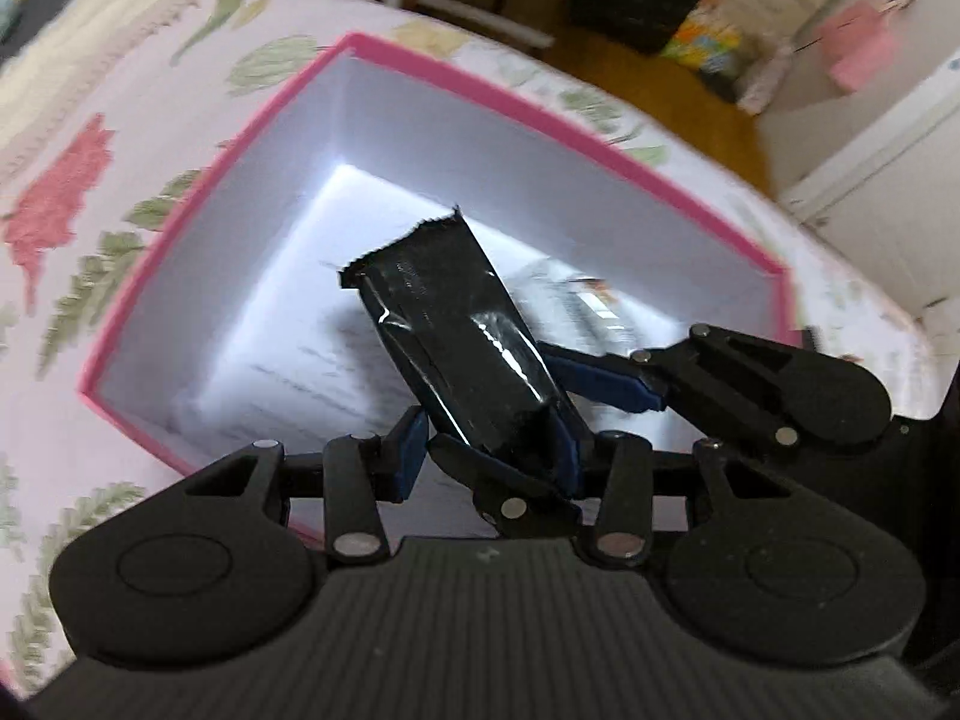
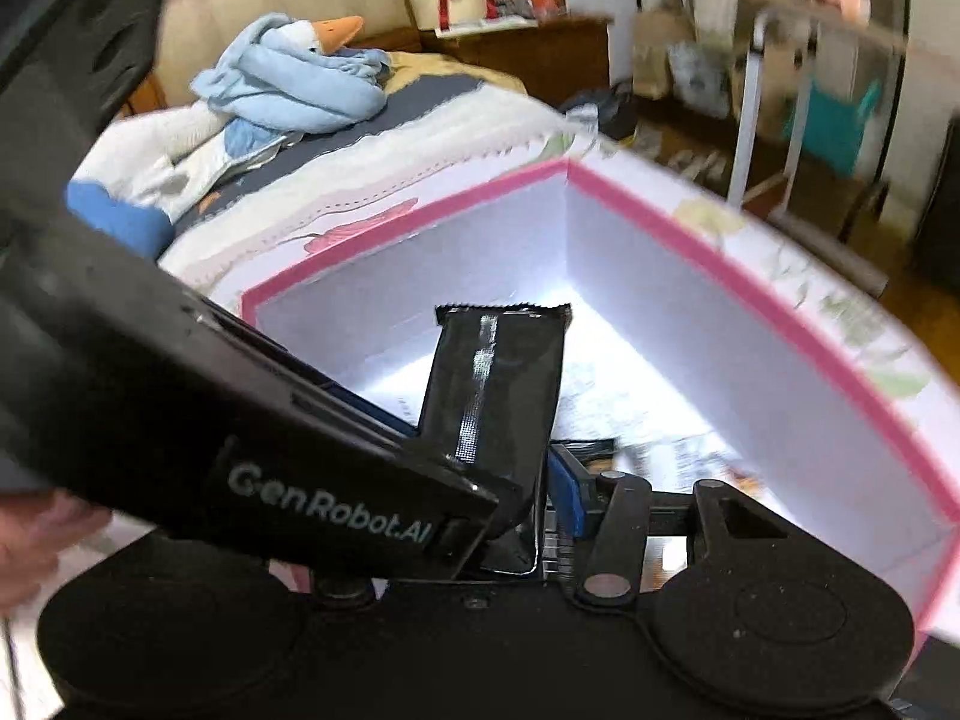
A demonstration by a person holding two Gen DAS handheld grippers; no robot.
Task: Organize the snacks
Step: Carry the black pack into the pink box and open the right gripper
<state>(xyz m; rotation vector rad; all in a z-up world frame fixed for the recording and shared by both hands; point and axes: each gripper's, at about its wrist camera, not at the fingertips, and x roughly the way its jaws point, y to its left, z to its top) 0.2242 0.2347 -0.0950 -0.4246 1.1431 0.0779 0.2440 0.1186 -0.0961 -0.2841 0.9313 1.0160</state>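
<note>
**A:** As we read from the floral bedspread (image 1: 72, 192) on the left across to the pink-rimmed box (image 1: 420, 69) lying on the bed, where is our snack?

**B:** We have the black snack packet (image 1: 456, 336) in the air above the open box, tilted, with its serrated end uppermost. Our left hand-held gripper (image 1: 487, 453) has its blue pads closed on the lower end.

**A:** And further right?

**B:** A few pale wrappers (image 1: 591, 306) lie blurred on the box floor. Our right hand-held gripper (image 2: 498, 480) comes in from that side and seems clamped on the same lower end. One of its pads is hidden behind the left one's body, so we judge that from how squarely the packet stands in its view.

**A:** How will it handle?

**B:** We reckon it is light, glossy and slippery, and the film creases easily. The contents may crumble, so we should pinch gently across the flat faces near the sealed end, never the middle.
</note>
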